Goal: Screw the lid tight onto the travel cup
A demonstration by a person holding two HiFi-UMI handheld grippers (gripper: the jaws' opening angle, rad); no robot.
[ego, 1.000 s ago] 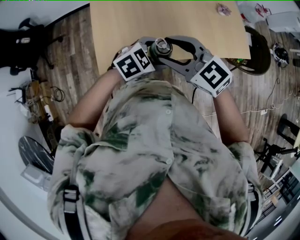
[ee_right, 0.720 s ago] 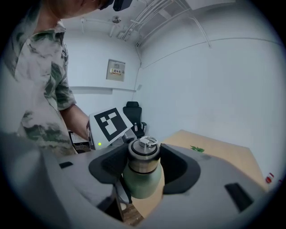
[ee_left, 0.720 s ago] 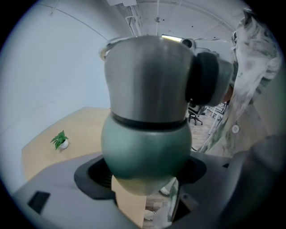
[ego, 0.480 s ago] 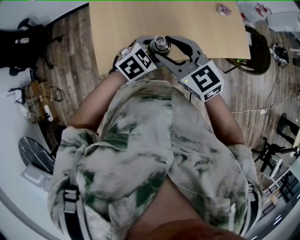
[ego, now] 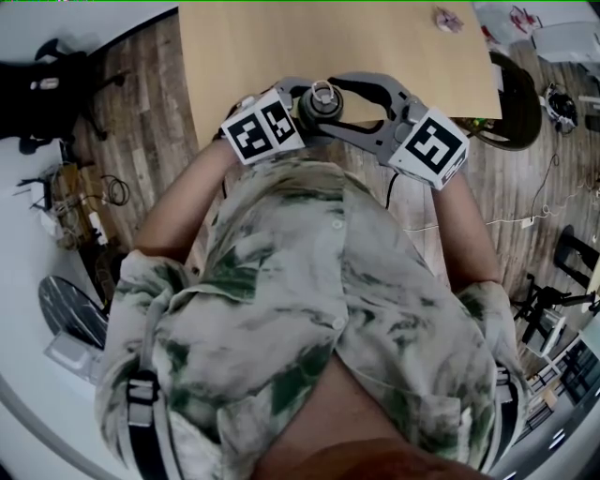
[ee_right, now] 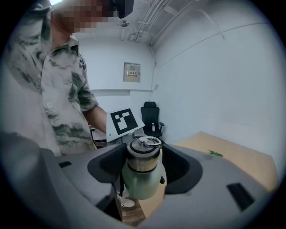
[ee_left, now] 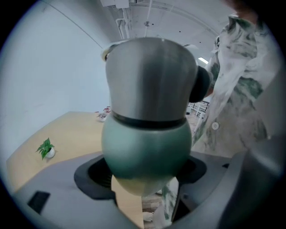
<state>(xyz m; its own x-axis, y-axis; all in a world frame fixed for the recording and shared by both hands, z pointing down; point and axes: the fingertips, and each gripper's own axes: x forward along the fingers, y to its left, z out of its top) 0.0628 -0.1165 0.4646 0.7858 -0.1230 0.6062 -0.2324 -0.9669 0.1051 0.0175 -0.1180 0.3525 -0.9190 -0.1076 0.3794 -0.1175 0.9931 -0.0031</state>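
Note:
The travel cup (ego: 321, 103) has a green body (ee_left: 147, 152) and a steel lid (ee_left: 149, 80) with a ring on top (ee_right: 149, 142). It hangs in the air over the near table edge. My left gripper (ego: 307, 112) is shut on the cup's body, which fills the hollow between its jaws (ee_left: 145, 179). My right gripper (ego: 330, 99) reaches in from the right with its jaws round the lid (ee_right: 143, 156). Those jaws have just been opening, and a gap shows beside the lid. The left gripper's marker cube (ee_right: 124, 121) stands behind the cup.
The light wooden table (ego: 375, 42) lies beyond the grippers, with a small potted plant (ego: 447, 19) at its far side. Wooden floor (ego: 141, 103) runs on both sides. A black office chair (ee_right: 151, 117) stands by the far wall.
The right gripper's marker cube swung in toward the person's body and back out. Its jaws stand wider round the lid now. The cup and left gripper have barely shifted.

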